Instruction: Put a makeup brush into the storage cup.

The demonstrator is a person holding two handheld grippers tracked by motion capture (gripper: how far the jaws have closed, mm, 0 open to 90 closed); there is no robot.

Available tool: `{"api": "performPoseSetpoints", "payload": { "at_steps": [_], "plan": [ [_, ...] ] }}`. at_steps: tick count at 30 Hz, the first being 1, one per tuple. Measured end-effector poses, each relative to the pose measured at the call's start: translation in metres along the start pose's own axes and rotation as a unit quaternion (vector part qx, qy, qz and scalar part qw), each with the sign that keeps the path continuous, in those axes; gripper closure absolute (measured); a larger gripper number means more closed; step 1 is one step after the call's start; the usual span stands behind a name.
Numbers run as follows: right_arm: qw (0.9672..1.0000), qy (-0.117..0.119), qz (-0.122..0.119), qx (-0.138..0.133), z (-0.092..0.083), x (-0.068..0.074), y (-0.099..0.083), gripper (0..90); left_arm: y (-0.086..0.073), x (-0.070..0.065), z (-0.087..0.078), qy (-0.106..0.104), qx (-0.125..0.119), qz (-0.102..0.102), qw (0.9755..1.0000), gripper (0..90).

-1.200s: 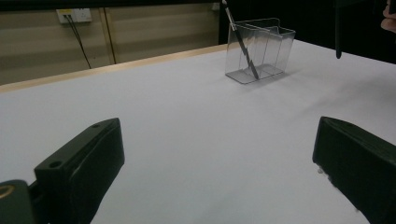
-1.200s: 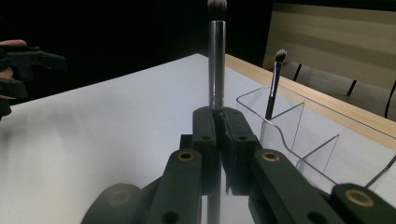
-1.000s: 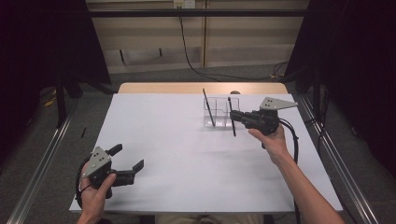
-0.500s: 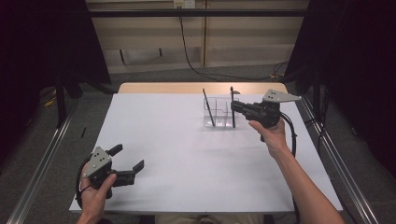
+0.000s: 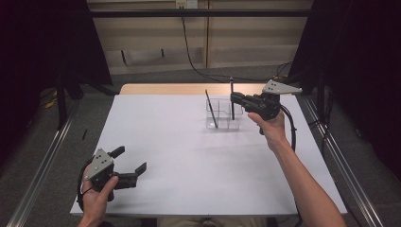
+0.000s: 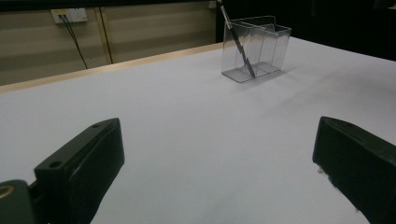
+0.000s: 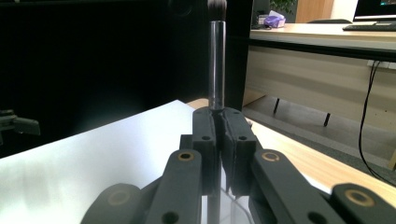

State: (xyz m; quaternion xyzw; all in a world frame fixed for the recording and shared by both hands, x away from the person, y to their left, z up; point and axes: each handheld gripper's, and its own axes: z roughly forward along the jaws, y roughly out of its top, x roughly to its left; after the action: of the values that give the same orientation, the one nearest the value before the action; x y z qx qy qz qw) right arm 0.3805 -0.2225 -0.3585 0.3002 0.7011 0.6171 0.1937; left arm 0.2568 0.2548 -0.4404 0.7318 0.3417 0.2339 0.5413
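Fingers clamped on brush | upright above clear holder, upper right | light, stiff, slippery; grip mid-handle | left gripper gaping

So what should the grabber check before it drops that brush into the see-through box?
1. Right gripper shut on the brush: ok.
2. Brush upright, bristles on top: ok.
3. Brush above the clear holder: ok.
4. Which compartment is under its lower end: cannot tell.
5. The black stick leans in the end compartment, away from the brush: ok.
6. Left gripper open, low near the table's front edge, out of the way: ok.
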Motion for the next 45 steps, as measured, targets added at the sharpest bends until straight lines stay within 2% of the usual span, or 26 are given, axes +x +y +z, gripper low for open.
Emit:
{"api": "performPoseSetpoints", "payload": {
  "at_steps": [7,12,20,24,26,38,45],
  "plan": [
    [1.0000,-0.008,-0.002,0.003,0.015,-0.002,0.011,84.8,0.000,-0.001,0.000,-0.002,-0.001,0.000,1.0000,2.2],
    [0.9999,-0.013,0.003,0.004,0.028,-0.005,0.013,84.7,0.000,-0.001,0.000,-0.001,-0.001,-0.003,1.0000,2.2],
    [0.9998,-0.015,-0.007,0.011,0.044,-0.004,0.019,84.7,0.000,-0.001,0.000,-0.003,-0.001,-0.001,1.0000,2.2],
    [0.9995,-0.021,-0.009,0.020,0.051,-0.005,0.019,84.7,0.000,0.000,-0.001,-0.001,-0.004,-0.007,1.0000,2.2],
    [0.9995,-0.023,-0.009,0.020,0.055,-0.006,0.020,84.7,0.000,0.001,-0.001,-0.001,-0.003,-0.001,1.0000,2.2],
    [0.9991,-0.030,-0.001,0.031,0.080,-0.011,0.015,84.7,0.000,0.001,-0.001,-0.001,-0.003,-0.001,1.0000,2.2],
    [0.9988,-0.034,0.004,0.035,0.084,-0.015,0.009,84.7,0.000,0.002,-0.002,-0.001,-0.005,-0.002,1.0000,2.2]
  ]
}}
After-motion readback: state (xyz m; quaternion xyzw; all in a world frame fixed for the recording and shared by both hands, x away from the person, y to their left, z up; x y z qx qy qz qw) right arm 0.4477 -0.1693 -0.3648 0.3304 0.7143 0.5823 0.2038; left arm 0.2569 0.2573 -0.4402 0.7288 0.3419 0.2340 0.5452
